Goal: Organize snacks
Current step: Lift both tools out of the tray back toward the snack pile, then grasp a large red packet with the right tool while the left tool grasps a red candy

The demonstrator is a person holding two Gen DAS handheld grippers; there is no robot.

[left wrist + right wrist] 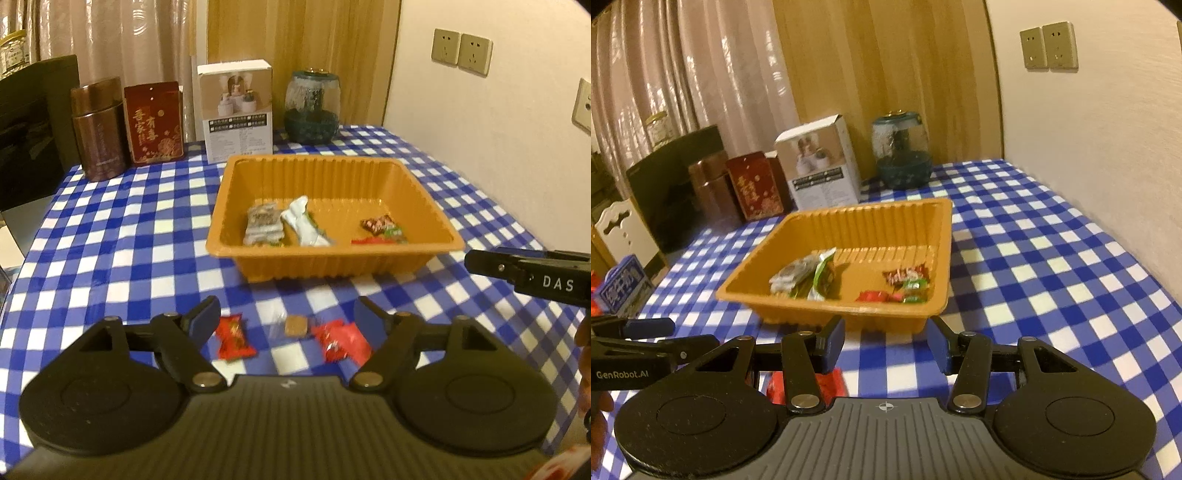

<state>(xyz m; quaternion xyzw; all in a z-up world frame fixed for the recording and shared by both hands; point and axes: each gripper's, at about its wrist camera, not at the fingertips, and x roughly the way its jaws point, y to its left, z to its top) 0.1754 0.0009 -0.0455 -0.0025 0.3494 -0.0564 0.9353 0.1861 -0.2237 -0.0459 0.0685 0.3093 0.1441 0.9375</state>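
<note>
An orange plastic tray (332, 177) stands mid-table on the blue-and-white checked cloth (110, 240). It holds a grey snack pack (263, 223), a white packet (304, 223) and small wrapped candies (382, 229). In front of it on the cloth lie a red candy (234, 336), a brown biscuit in clear wrap (295, 326) and a red wrapper (341, 341). My left gripper (287, 317) hovers open over these three, holding nothing. My right gripper (886, 343) is open and empty just short of the tray's (871, 225) near wall, with a red snack (827, 380) beneath its left finger.
Along the back stand a brown canister (98, 129), a red tin (153, 123), a white box (238, 110) and a glass jar (312, 107). A wall with sockets (461, 50) borders the right side. A blue box (624, 284) sits off the left edge.
</note>
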